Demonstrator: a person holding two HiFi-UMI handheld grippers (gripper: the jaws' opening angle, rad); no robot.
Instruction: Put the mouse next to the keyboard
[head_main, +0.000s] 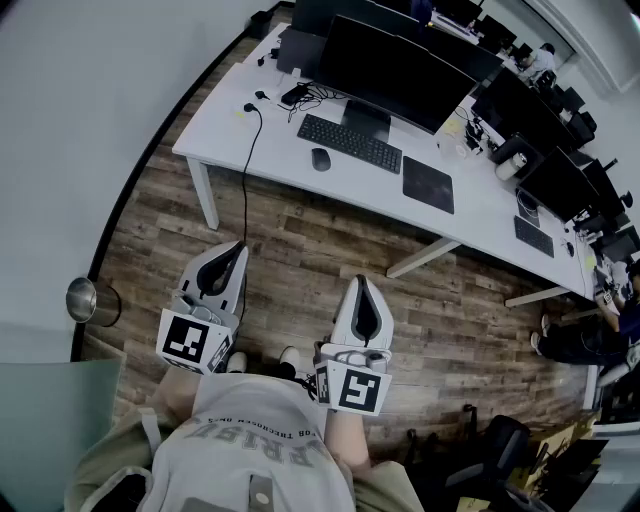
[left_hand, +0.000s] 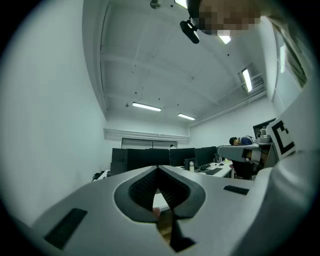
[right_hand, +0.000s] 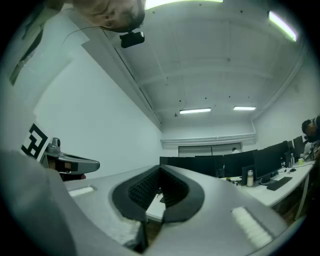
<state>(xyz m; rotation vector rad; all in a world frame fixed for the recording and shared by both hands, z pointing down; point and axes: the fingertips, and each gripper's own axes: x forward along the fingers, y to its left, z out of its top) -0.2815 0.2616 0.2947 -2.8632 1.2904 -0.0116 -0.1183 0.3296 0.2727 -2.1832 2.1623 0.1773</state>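
Note:
A dark mouse (head_main: 320, 159) lies on the white desk (head_main: 228, 122), just left of and in front of the black keyboard (head_main: 349, 142), which sits before a wide monitor (head_main: 390, 72). I stand well back from the desk on the wooden floor. My left gripper (head_main: 238, 250) and right gripper (head_main: 362, 285) hang in front of my body, both shut with nothing between the jaws, pointing toward the desk. In the left gripper view, the left gripper (left_hand: 159, 169) shows its tips meeting; the right gripper (right_hand: 160, 170) in its own view looks the same, with the desk edge beyond.
A black mouse pad (head_main: 428, 184) lies right of the keyboard. A cable (head_main: 246, 170) hangs off the desk's front edge to the floor. A metal bin (head_main: 86, 299) stands at the left wall. More desks with monitors (head_main: 545, 130) run to the right, and a person's legs (head_main: 575, 342) are there.

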